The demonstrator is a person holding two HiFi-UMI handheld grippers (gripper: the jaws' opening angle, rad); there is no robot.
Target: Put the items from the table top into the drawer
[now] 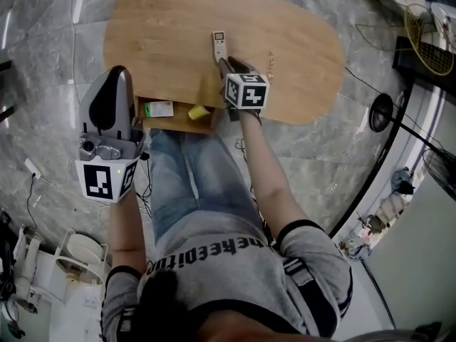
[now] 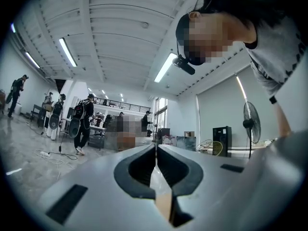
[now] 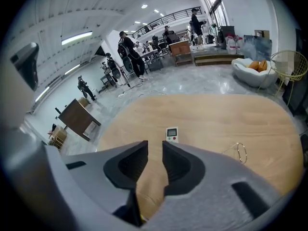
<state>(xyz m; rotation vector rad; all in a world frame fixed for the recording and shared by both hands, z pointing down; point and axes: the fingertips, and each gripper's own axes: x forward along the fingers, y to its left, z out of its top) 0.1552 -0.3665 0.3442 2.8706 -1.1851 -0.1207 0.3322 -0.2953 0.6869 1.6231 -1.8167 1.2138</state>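
Grey marble floor lies under an oval light-wood table.

Head view: we see a white rectangular plastic remote control lying flat mid-table. A thin gold-coloured chain lies near it to the right, apart from it. An open wooden drawer under the near edge already holds a green-and-white card and a small yellow item. The right gripper sits just short of the remote's near end. The left gripper is off the table to the left.

Left gripper view: jaws pressed together, nothing between them, aimed out into the hall.

Right gripper view: jaws parted, bare wood in the gap, remote just beyond the tips and untouched.

We judge the remote light, rigid and smooth-cased, so liable to slip; best taken across its long sides near the middle. The chain looks limp and would need a pinch at its ring end.
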